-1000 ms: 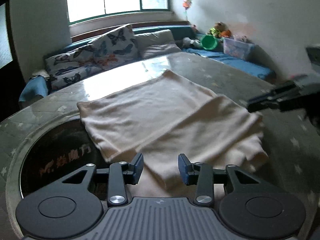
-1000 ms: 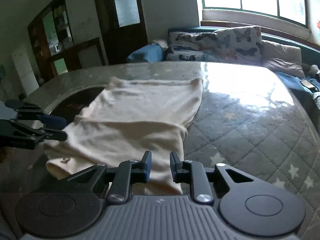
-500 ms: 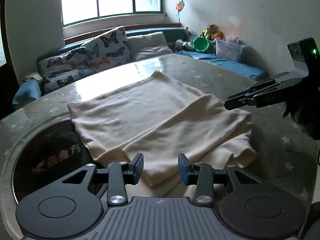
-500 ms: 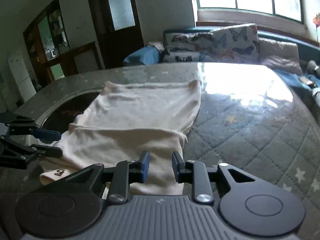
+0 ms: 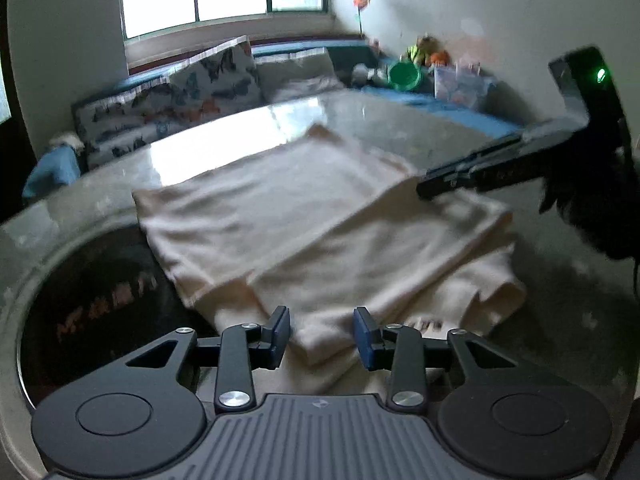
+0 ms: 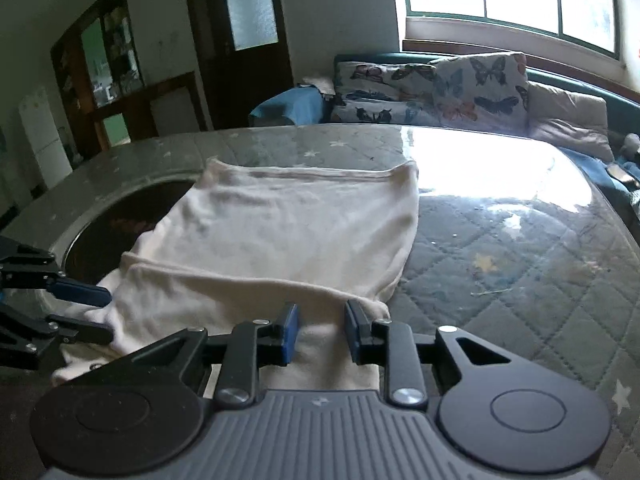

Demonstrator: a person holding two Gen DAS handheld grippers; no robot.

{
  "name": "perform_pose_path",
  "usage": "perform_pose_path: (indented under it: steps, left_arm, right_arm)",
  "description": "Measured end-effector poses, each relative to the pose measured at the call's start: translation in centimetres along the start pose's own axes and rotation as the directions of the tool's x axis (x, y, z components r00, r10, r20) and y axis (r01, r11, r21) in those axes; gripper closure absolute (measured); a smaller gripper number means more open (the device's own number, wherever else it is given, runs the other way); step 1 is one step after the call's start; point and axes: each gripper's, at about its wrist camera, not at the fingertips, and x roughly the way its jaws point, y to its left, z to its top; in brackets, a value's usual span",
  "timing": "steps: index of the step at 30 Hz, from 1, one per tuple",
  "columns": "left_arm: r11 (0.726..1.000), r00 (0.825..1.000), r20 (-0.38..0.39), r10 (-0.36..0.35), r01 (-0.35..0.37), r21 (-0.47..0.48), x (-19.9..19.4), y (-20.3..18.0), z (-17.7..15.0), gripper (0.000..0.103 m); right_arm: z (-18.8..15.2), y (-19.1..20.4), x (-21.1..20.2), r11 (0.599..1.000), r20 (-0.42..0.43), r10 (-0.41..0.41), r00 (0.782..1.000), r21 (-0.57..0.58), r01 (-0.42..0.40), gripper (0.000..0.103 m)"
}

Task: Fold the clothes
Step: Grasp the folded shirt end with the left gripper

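Both grippers' jaws slightly apart

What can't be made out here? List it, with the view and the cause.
- Near edge of the cream garment: left wrist view, hidden behind the left gripper.
- Small dark print on the garment's lower layer: left wrist view, blurred and too small to read.
- Right gripper: left wrist view, motion blur hides the gap between its fingers.
- Red lettering in the table's dark round opening: left wrist view, dim and blurred.
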Motion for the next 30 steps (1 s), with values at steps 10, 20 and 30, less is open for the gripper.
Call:
perform_pose_path:
  steps: [10,20,30]
  left_arm:
    - [0.961,0.999,0.020,-0.035,0.029,0.275,-4.8,-1.9,-2.1,0.064]
    - [0.898,0.997,0.042,-0.059,0.035,0.440,-3.1,-6.0,-3.2,0.063]
    - [0.926,0.993,0.111,-0.047,0.002,0.377,-2.6,-5.9,-2.1,0.094]
  right_arm:
    - [-1.6,2.3,-5.2,0.972,-0.067,-0.002,0.998,-0.235,-0.014,0.063]
    - [-4.5,5.4,-6.7,0.895,-0.120,0.001,0.993,-0.444,-0.054,0.052]
    - [-5.7,6.1,-6.3,0.837,-0.108,-0.008,0.994,-0.544,-0.052,0.044]
